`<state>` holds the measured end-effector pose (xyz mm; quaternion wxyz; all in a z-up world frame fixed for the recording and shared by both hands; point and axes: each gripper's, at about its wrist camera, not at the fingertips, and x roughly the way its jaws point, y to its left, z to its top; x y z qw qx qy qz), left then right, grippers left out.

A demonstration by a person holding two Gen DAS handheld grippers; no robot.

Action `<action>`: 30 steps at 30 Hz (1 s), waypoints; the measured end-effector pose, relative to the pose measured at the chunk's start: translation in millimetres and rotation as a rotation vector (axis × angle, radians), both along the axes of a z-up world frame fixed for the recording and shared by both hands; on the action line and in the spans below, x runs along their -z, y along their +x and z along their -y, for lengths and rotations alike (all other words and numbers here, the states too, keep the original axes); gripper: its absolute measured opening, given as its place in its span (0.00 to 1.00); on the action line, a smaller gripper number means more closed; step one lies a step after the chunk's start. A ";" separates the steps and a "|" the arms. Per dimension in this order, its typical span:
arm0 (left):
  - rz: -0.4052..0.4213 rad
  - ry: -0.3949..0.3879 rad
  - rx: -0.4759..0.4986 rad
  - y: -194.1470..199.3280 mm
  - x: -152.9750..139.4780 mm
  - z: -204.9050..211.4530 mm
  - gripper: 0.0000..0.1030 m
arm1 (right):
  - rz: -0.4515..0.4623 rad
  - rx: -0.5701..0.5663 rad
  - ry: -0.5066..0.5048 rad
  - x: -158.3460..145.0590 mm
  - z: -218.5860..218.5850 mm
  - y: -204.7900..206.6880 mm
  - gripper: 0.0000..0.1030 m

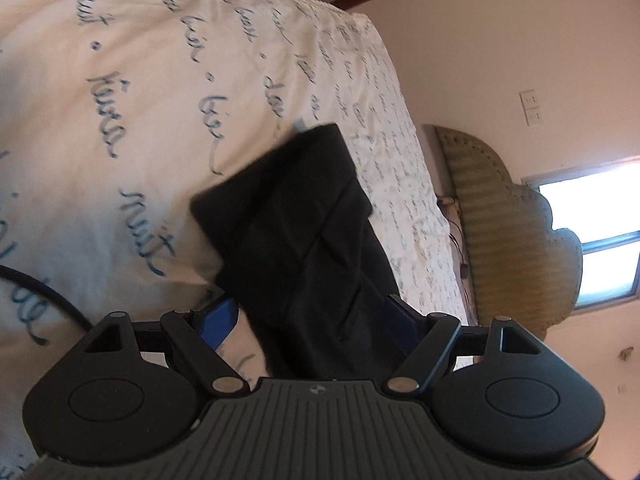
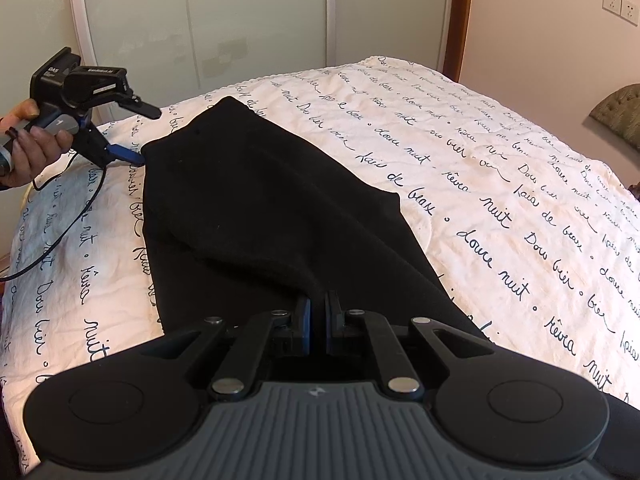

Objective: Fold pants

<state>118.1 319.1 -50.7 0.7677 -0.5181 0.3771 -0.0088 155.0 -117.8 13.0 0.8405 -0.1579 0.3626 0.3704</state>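
Black pants (image 2: 256,208) lie partly folded on a white bedcover with dark script (image 2: 480,184). My right gripper (image 2: 317,312) is at their near end, shut on a pinch of the black fabric. At the far left corner, my left gripper (image 2: 148,136) is held by a person's hand (image 2: 28,148); it stands open, with one finger above the pants' edge and one blue finger (image 2: 128,156) low beside it. In the left wrist view the pants (image 1: 296,216) run between the wide-apart fingers of the left gripper (image 1: 310,312), and the pads do not press on them. The bedcover (image 1: 100,120) fills the background.
A padded headboard (image 1: 500,220) and a bright window (image 1: 592,240) stand beyond the bed. Pale wardrobe doors (image 2: 240,20) rise behind the far edge of the bed. A black cable (image 2: 60,240) trails from the left gripper across the cover. Wall sockets (image 2: 620,6) sit at the upper right.
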 end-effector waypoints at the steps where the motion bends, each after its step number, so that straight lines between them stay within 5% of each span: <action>1: 0.007 0.006 0.005 0.1 -1.7 2.1 0.77 | 0.002 0.000 0.000 -0.6 0.0 -0.5 0.06; 10: -0.010 0.123 0.039 7.2 -2.4 17.3 0.62 | 0.003 -0.001 0.003 0.6 0.3 0.5 0.06; 12: -0.036 0.250 0.035 12.1 -5.4 23.4 0.40 | -0.001 0.002 0.009 1.2 1.6 1.4 0.06; 13: -0.074 0.330 0.031 15.6 -5.0 26.1 0.15 | -0.005 0.003 0.010 2.2 1.7 2.1 0.06; 22: 0.048 0.480 0.049 16.3 -54.4 21.9 0.11 | 0.026 -0.024 0.025 -7.7 -4.2 -27.0 0.06; 27: -0.082 0.454 0.082 27.3 -5.7 12.7 0.13 | 0.071 -0.059 -0.084 18.1 -28.0 -54.8 0.06; 30: -0.035 0.458 0.077 20.2 -8.0 12.1 0.16 | 0.075 -0.046 -0.147 33.7 -41.4 -57.6 0.10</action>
